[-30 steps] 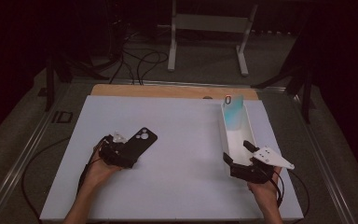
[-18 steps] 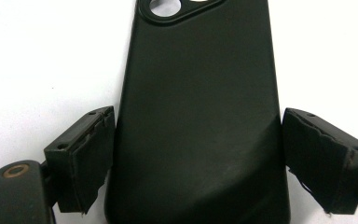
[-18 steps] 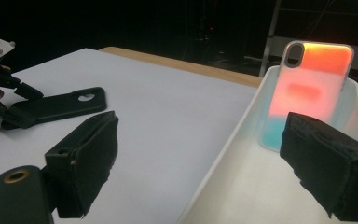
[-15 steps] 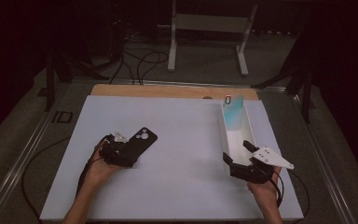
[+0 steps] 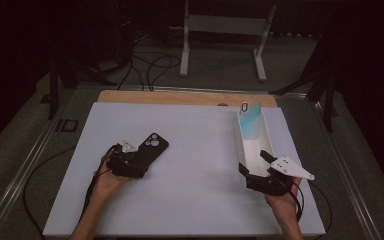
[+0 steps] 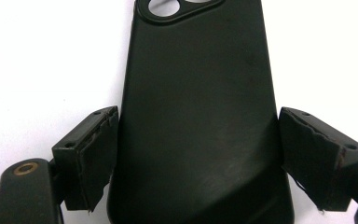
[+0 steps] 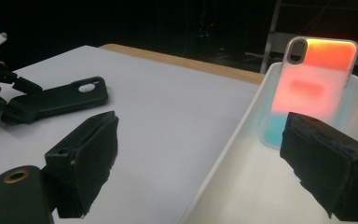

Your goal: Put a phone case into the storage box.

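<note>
Meanwhile, the left gripper (image 5: 139, 161) lay at about eight o'clock on the white table (image 5: 195, 150), pointing toward one o'clock, with the black phone case (image 6: 198, 116) lying flat, back up, between its jaws. Those jaws had just been closing in on the case: in the left gripper view the pad on the left sat against the case's edge, while a thin sliver of table showed beside the pad on the right, so no firm grip could be told. The case's camera cutout (image 5: 153, 141) pointed away toward one o'clock. Over at four o'clock, the right gripper (image 5: 254, 163) stood with its jaws spread wide and nothing between them, at the near end of the white tray (image 5: 239, 142). Inside that tray, at the far end near two o'clock, an orange-and-teal phone case (image 7: 314, 88) leaned upright against the end wall.
</note>
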A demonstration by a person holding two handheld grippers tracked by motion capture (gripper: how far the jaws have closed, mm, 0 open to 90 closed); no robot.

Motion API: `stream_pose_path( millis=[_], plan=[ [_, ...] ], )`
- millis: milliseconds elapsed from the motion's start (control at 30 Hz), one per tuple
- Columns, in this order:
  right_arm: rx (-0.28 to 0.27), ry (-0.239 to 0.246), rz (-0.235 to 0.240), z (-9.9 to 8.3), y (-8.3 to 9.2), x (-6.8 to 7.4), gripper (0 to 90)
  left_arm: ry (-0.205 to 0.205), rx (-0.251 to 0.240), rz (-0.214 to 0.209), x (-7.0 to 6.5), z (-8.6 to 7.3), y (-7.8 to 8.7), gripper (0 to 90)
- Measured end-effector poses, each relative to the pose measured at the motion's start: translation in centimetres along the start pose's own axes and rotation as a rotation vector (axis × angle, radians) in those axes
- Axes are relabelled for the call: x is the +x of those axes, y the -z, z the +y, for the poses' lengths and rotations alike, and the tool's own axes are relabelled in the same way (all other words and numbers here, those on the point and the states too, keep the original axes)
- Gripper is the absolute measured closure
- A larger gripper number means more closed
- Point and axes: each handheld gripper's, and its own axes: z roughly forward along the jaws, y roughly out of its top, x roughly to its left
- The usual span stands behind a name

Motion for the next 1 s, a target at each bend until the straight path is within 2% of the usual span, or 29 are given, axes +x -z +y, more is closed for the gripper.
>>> stream_pose_path(
  millis=[100,367,400,433,500,533,567,600,833,1000],
  plan=[
    [0.008,-0.009,0.01,0.1,-0.1,0.1,11.2,-0.002,-0.031,-0.003,-0.3,0.1,0.6,16.0],
    [0.039,-0.017,0.024,0.9,-0.8,0.5,11.2,-0.012,-0.152,-0.015,-1.6,0.4,2.9,15.9],
    [0.043,-0.016,0.032,1.1,-0.9,0.7,11.3,-0.012,-0.152,-0.015,-1.6,0.4,2.9,15.9],
    [0.047,-0.015,0.041,1.3,-1.1,0.9,11.3,-0.023,-0.183,-0.017,-2.1,0.5,3.5,15.9],
    [0.052,-0.017,0.061,1.7,-1.4,1.3,11.3,-0.038,-0.214,-0.018,-2.6,0.7,4.3,15.9],
    [0.052,-0.017,0.061,1.7,-1.4,1.3,11.3,-0.038,-0.214,-0.018,-2.6,0.7,4.3,15.9],
    [0.053,-0.033,0.091,2.1,-1.6,1.6,11.3,-0.054,-0.237,-0.029,-3.0,0.9,5.0,15.9],
    [0.052,-0.032,0.099,2.3,-1.8,1.7,11.3,-0.062,-0.251,-0.034,-3.3,1.1,5.3,15.9],
    [0.066,-0.055,0.162,3.6,-3.0,2.7,11.3,-0.14,-0.311,-0.068,-5.3,2.3,6.8,15.8],
    [0.079,-0.05,0.187,4.4,-3.8,3.6,11.3,-0.175,-0.342,-0.091,-6.7,2.9,7.2,15.8]
  ],
)
